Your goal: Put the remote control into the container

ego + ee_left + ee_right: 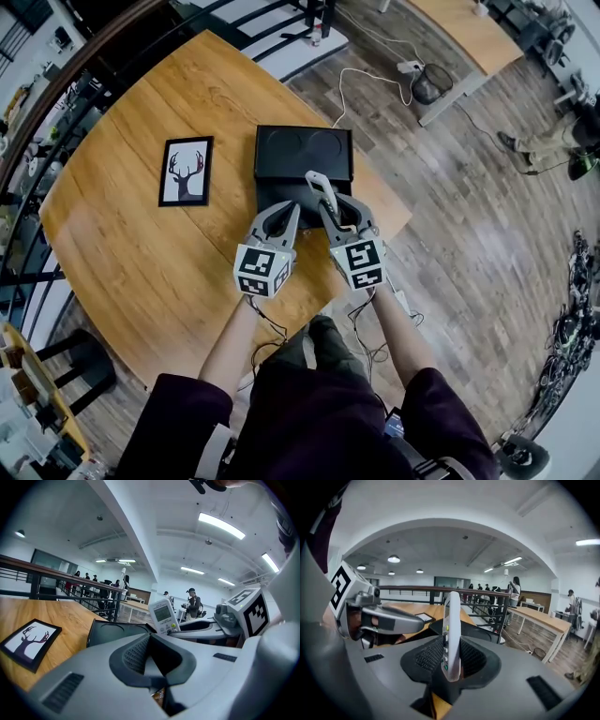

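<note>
On the wooden bench (pixel 122 234), one black container (pixel 303 155) is seen near the far edge, with two round recesses marked in its floor. One framed picture of a stag (pixel 186 171) is laid flat just to its left, apart from it. Beyond the bench, a black railing (pixel 56 84) is seen curving round its far side. A white cable (pixel 370 80) with a power strip is trailed over the plank floor towards a second table (pixel 469 33). Several people can be made out far off in both gripper views.

Two tools are held side by side over the container's near edge. One remote control (pixel 451 630) is pinched on edge between the pads of the right tool (pixel 451 654). It is stood upright with its buttons turned leftward, and it is raised above the container's near part. The left tool (pixel 150 641) is pressed together with nothing between its pads. It is held just beside the right tool and level with it. From the left gripper view, part of the container is covered by the left tool's own body.
</note>
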A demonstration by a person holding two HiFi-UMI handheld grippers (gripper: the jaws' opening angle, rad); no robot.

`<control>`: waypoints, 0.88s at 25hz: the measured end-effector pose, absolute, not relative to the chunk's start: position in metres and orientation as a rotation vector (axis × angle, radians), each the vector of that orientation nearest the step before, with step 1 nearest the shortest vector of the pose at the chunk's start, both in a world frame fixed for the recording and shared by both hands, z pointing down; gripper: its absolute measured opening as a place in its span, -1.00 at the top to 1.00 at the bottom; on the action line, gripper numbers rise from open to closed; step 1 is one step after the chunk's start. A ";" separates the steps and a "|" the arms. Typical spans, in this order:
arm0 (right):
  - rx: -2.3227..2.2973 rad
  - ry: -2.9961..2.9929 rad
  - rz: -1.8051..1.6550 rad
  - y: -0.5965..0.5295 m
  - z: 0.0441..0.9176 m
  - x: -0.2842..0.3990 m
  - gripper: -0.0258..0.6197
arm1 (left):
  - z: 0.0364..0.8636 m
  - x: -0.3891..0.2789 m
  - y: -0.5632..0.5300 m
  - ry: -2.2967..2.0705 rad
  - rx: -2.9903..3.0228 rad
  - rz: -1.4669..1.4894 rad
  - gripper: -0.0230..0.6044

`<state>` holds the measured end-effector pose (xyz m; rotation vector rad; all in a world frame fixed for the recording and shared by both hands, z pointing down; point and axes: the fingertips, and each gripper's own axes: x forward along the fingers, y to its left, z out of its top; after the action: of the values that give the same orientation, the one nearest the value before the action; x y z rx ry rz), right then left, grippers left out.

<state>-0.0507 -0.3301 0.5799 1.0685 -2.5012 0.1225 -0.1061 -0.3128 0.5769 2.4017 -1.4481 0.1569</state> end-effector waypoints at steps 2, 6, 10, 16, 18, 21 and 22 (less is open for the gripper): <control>0.990 -2.432 0.066 -0.334 0.595 -0.053 0.55 | 0.581 -0.108 -0.315 -1.450 2.395 0.160 0.89; 0.801 -2.311 -0.030 -0.338 0.620 -0.062 0.55 | 0.584 -0.114 -0.320 -1.454 2.382 0.160 0.89; 0.612 -2.208 -0.153 -0.338 0.641 -0.073 0.55 | 0.588 -0.117 -0.321 -1.454 2.374 0.163 0.89; 0.359 -2.047 -0.268 -0.332 0.678 -0.084 0.55 | 0.596 -0.122 -0.319 -1.454 2.357 0.172 0.89; 0.302 -1.994 -0.294 -0.330 0.686 -0.085 0.55 | 0.596 -0.124 -0.319 -1.453 2.355 0.170 0.89; 0.261 -1.935 -0.334 -0.329 0.694 -0.084 0.55 | 0.596 -0.125 -0.316 -1.451 2.350 0.167 0.89; 0.254 -1.922 -0.344 -0.329 0.696 -0.084 0.55 | 0.597 -0.125 -0.316 -1.451 2.349 0.169 0.89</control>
<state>-0.0842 -0.3290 0.6958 0.2543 -1.9220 -0.3443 -0.1253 -0.3157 0.5968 2.3493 -1.4507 0.1689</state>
